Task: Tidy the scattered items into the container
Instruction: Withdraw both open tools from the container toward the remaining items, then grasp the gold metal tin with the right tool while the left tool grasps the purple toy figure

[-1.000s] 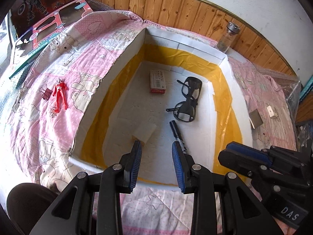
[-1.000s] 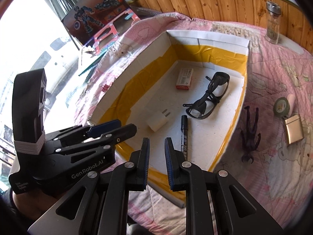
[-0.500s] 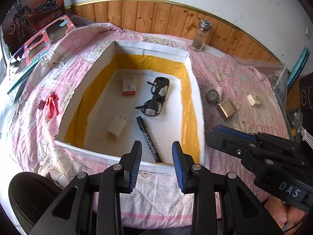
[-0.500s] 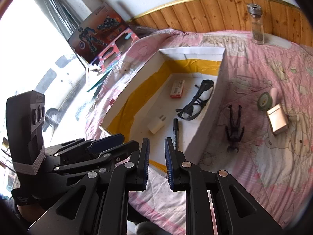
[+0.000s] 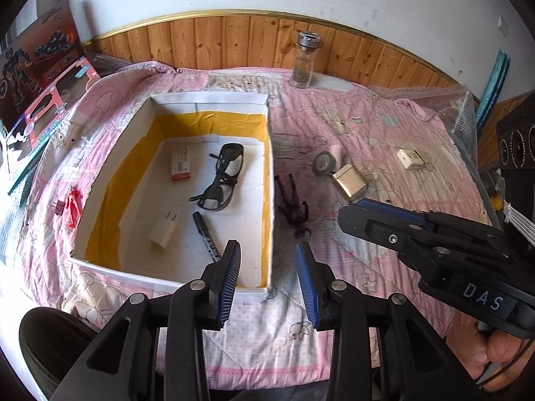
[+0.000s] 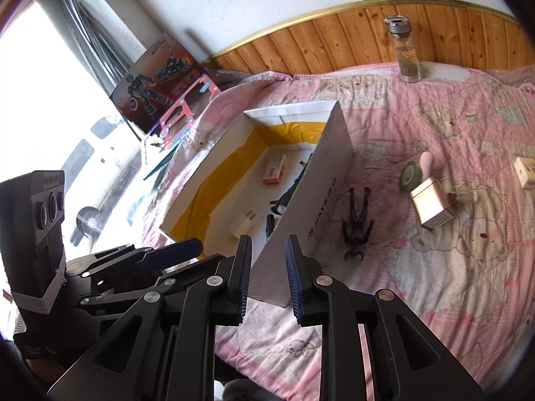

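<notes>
Container: white box, yellow-lined, on the pink quilt; held glasses, marker, charger, small carton. Outside, right: black figurine, tape roll, gold box; left: red figure. Left gripper and right gripper both empty, fingers spread. Risk judged: the figurine's thin limbs snagging the quilt, or a jaw knocking the box wall.

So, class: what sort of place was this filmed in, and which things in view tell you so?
Most likely a room in a home, perhaps a bedroom. A pink cartoon-print quilt covers the work surface, wooden wall panelling runs behind it, and a toy robot box leans by a bright window.
</notes>
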Demonstrator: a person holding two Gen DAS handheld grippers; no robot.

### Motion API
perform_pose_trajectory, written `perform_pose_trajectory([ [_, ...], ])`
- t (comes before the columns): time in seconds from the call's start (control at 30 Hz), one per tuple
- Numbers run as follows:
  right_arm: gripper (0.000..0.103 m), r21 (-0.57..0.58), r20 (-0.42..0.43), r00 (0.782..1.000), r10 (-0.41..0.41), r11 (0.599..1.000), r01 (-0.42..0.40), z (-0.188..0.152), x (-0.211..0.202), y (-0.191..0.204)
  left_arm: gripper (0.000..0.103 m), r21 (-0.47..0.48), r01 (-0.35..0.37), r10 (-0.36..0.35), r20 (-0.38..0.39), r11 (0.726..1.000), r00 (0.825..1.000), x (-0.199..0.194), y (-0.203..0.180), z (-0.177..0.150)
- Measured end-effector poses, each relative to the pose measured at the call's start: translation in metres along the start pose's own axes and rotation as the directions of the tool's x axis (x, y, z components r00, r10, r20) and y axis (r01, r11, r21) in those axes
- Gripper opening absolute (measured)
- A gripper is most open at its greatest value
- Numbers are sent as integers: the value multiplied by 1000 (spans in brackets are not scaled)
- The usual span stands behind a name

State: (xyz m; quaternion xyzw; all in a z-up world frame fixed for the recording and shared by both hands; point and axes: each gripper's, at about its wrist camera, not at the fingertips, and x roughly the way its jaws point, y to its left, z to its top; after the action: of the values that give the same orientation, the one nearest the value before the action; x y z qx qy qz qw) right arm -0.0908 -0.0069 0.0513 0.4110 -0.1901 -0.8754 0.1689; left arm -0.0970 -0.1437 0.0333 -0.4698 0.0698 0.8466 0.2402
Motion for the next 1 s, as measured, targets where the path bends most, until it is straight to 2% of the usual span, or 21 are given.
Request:
perform_pose_trajectory([
  [0.3,29,36,22,1000,-20,999,19,3,-17,-32,37,34,24,-23,-11,999,1000,10,-34,8],
  [0.43,32,44,29,999,-40,998,39,6,-25,-47,42,36,46,-45,-20,998,999,18,-47,12],
  [1.0,36,81,-5,990,-141,987,141,23,-23,-119,47,13,88,-86,-74,996,994,83,-74,34],
])
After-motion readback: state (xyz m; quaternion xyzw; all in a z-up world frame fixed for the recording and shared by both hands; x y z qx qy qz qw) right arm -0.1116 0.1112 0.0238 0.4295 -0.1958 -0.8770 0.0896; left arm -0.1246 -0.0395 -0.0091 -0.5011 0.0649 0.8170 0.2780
